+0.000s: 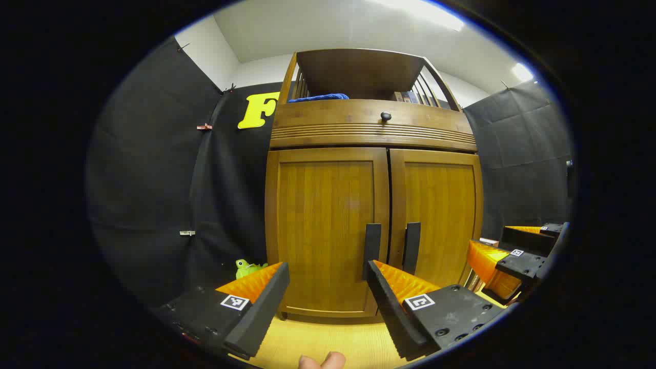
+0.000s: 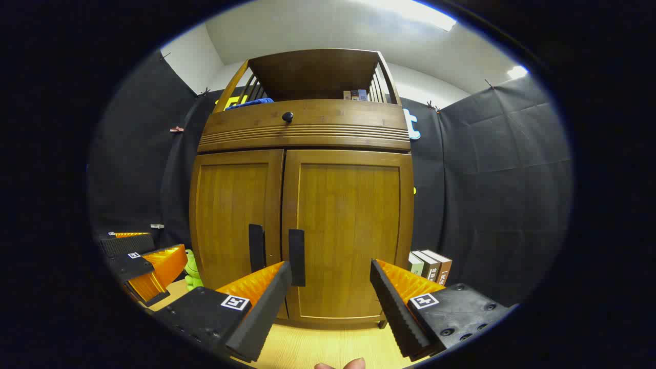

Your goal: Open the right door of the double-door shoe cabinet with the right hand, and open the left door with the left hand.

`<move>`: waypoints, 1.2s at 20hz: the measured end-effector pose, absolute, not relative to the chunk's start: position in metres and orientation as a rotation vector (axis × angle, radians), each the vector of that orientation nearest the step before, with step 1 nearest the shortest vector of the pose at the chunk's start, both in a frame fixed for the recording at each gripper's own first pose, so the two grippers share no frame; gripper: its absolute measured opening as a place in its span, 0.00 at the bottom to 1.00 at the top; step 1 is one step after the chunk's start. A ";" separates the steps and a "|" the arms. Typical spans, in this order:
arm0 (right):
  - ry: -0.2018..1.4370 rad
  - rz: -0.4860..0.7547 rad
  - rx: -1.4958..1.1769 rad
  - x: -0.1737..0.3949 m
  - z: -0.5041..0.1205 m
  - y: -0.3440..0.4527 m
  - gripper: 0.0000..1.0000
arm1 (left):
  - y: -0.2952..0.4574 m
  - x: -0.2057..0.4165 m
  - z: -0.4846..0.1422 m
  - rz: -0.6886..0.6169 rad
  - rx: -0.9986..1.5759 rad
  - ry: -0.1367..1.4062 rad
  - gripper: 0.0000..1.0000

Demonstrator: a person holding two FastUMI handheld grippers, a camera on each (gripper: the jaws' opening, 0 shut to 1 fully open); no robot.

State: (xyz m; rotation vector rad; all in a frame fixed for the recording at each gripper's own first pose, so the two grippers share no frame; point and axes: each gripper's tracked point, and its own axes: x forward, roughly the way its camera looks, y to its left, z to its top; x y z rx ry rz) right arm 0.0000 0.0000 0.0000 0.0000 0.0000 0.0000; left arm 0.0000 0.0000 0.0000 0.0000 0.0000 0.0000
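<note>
The double-door shoe cabinet (image 2: 302, 205) stands against the far black cloth wall on a pale wooden floor (image 2: 312, 348), both doors shut. The right door (image 2: 353, 230) and the left door (image 1: 328, 225) look like stiff framed bamboo panels, probably light on their hinges, so each should swing on a steady pull and will not flex.

The place to take hold is the dark vertical bar handle near the meeting edge, low on each door: the right handle (image 2: 296, 257) and the left handle (image 1: 372, 251). They stand just beside each other, so a finger slipped behind one sits close to the other.

The right gripper (image 2: 330, 294) has its fingers spread wide and holds nothing; its left finger overlaps the foot of the right handle in the right gripper view, though contact cannot be judged. The left gripper (image 1: 328, 294) is likewise spread and empty, its right finger lined up under the left handle.

A green frog toy (image 1: 246, 268) sits to the left of the cabinet, and upright books (image 2: 430, 266) to its right; each lies near a door's swing. The floor in front looks open. The drawer knob (image 2: 287, 117) above is clear of the doors.
</note>
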 end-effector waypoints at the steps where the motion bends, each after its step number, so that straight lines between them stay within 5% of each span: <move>1: 0.001 -0.002 0.000 0.000 -0.001 -0.001 0.98 | 0.000 0.000 0.001 0.000 0.000 -0.001 0.93; 24: 0.011 0.037 0.045 0.028 -0.013 0.012 0.96 | 0.004 0.000 0.000 0.017 -0.015 -0.002 0.93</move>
